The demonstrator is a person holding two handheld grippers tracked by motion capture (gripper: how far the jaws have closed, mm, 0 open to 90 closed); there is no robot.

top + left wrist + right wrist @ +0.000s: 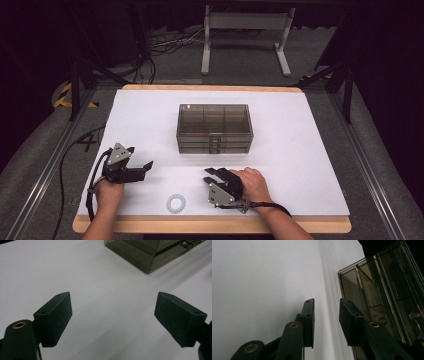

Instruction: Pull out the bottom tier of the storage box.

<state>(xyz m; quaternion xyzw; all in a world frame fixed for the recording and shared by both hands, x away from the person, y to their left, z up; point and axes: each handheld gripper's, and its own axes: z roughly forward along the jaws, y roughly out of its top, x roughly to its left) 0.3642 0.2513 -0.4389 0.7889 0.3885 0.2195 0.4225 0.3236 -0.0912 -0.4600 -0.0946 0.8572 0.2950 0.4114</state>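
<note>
Two hand-held grippers rested empty on the worktop [300, 150]: left hand-held gripper [142, 167] wide open, right hand-held gripper [211, 175] narrowly parted. Drawer box [214, 127] stood mid-worktop, just ahead. Recommended squaring the right jaws to a drawer knob [415, 315] before closing.

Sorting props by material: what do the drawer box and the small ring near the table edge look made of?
Drawer box: probably smoke-tinted transparent plastic, glossy; inner dividers show through its walls. Ring: pale, translucent-looking, possibly plastic or tape; too small to tell.
</note>
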